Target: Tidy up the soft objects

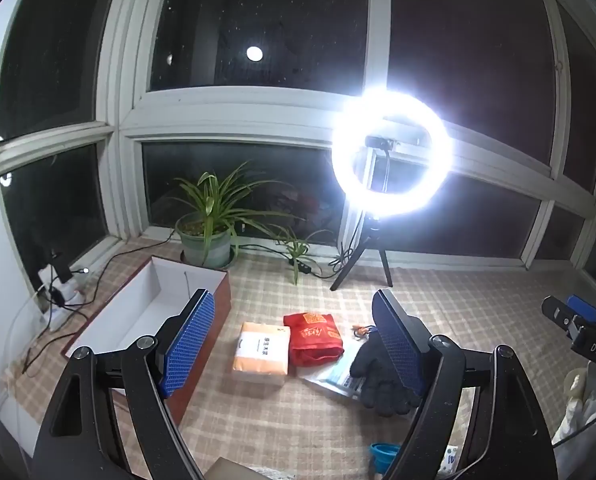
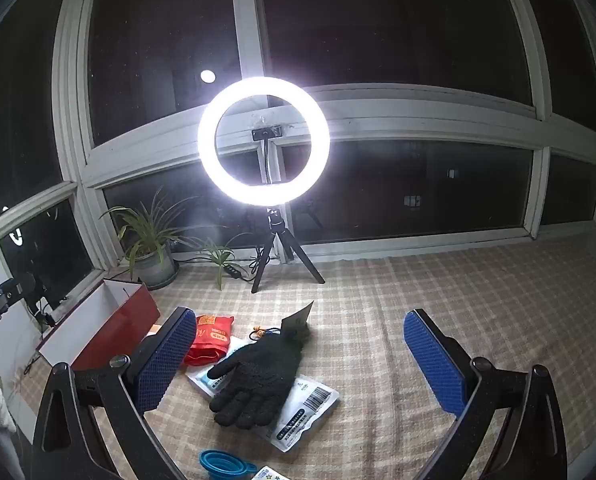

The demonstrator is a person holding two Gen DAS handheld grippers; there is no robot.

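A checked beige cloth (image 2: pixel 438 300) is covering the whole work surface, running back to a bank of white-framed windows (image 2: pixel 378 116) that are showing only dark night outside. A ring light (image 2: pixel 263 142) on a small black tripod is blazing at the back edge, glaring off the glass. To its left a potted plant (image 1: pixel 206 236) in a green pot is sitting by the sill, with a smaller sprig (image 1: pixel 296 250) beside it and black cables trailing toward a power strip (image 1: pixel 58 300) in the left corner.

The left gripper (image 1: pixel 298 344) is hovering above the cloth with its blue-padded fingers (image 1: pixel 188 344) spread wide, holding nothing. The right gripper (image 2: pixel 302 364) is likewise hanging open and wide apart, empty.

An open red box (image 1: pixel 146 312) with a white interior is lying along the left side. Near the middle, the soft things are clustering together: an orange packet (image 1: pixel 260 354) is lying just beside the box, a red fabric pouch (image 1: pixel 314 338) is touching its right side, and a black knitted glove (image 2: pixel 258 376) is lying palm down on top of a clear plastic packet (image 2: pixel 306 408) with a barcode label. A card tag (image 2: pixel 298 320) is standing up at the glove's cuff. A blue collapsible cup (image 2: pixel 222 464) is sitting near the front edge.
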